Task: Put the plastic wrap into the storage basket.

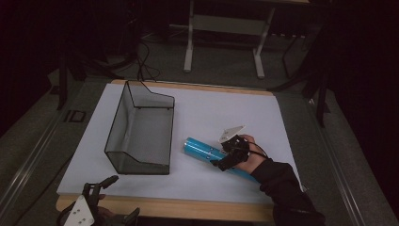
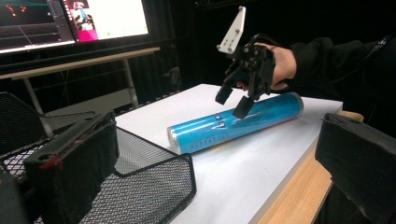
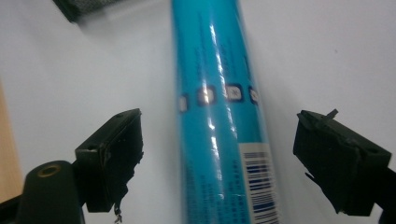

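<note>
1. The left gripper (image 1: 106, 200) hovers at the counter's (image 1: 202, 110) near-left corner, jaws spread wide, holding nothing.
2. A black mesh basket (image 1: 141, 132) stands toward the left edge.
3. Right of it a blue tube (image 1: 202, 149) lies flat.
4. The right gripper (image 1: 225, 160) straddles the tube, jaws apart, clear of both its sides.
</note>
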### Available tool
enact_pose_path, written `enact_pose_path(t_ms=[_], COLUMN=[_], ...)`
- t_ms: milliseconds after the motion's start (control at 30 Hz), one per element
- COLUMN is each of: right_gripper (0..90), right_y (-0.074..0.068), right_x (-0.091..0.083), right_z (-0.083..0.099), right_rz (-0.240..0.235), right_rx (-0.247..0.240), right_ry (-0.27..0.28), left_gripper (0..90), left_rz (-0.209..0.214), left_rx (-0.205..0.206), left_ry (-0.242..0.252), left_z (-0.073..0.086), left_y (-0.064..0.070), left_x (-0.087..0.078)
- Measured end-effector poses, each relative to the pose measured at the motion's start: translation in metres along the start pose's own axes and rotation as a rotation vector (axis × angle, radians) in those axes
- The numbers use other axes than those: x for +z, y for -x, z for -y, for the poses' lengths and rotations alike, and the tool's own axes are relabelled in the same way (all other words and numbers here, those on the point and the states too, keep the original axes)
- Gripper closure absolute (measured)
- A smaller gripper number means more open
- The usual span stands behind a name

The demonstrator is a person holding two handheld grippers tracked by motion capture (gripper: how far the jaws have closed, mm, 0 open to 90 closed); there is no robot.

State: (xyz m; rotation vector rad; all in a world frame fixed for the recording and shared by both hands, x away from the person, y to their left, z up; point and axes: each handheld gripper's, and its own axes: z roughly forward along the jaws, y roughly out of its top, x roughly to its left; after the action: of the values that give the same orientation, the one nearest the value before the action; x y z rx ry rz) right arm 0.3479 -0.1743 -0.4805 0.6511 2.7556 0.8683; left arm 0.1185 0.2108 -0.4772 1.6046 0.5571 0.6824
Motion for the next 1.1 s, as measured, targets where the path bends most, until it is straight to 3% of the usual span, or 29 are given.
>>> enact_pose_path(t_ms=[100, 167, 433, 533, 767, 800, 833, 900, 967, 1100], right_gripper=[16.9, 18.9, 23.1, 24.3, 29.7, 29.9, 29.9, 29.2, 29.6, 30.7], right_y=[0.005, 0.007, 0.011, 0.010, 0.008, 0.008, 0.008, 0.007, 0.008, 0.009], right_x=[0.006, 0.010, 0.022, 0.032, 0.040, 0.042, 0.042, 0.047, 0.050, 0.049], right_z=[0.002, 0.004, 0.006, 0.006, 0.001, -0.002, -0.002, -0.005, -0.006, -0.007], right_rz=[-0.005, -0.035, -0.036, -0.026, -0.032, -0.037, -0.037, -0.036, -0.038, -0.040], right_rx=[0.015, 0.021, 0.017, 0.004, -0.030, -0.033, -0.033, -0.067, -0.058, -0.049], right_ry=[-0.033, -0.047, -0.159, -0.233, -0.319, -0.361, -0.361, -0.434, -0.459, -0.455], left_gripper=[0.2, 0.2, 0.2, 0.2, 0.2, 0.2, 0.2, 0.2, 0.2, 0.2], left_rz=[0.001, 0.007, 0.007, 0.010, 0.011, 0.013, 0.013, 0.012, 0.013, 0.010], left_rx=[0.000, -0.007, -0.001, -0.004, -0.002, -0.002, -0.002, -0.001, -0.002, 0.001], left_ry=[-0.001, 0.009, 0.003, 0.005, 0.005, 0.003, 0.003, 0.002, 0.001, -0.008], left_z=[0.000, 0.000, 0.000, 0.000, 0.000, 0.000, 0.000, 0.000, 0.000, 0.001], left_y=[0.000, -0.001, 0.000, 0.000, 0.000, 0.000, 0.000, 0.000, 0.000, 0.000], left_x=[0.000, -0.001, 0.000, 0.000, 0.000, 0.000, 0.000, 0.000, 0.000, 0.001])
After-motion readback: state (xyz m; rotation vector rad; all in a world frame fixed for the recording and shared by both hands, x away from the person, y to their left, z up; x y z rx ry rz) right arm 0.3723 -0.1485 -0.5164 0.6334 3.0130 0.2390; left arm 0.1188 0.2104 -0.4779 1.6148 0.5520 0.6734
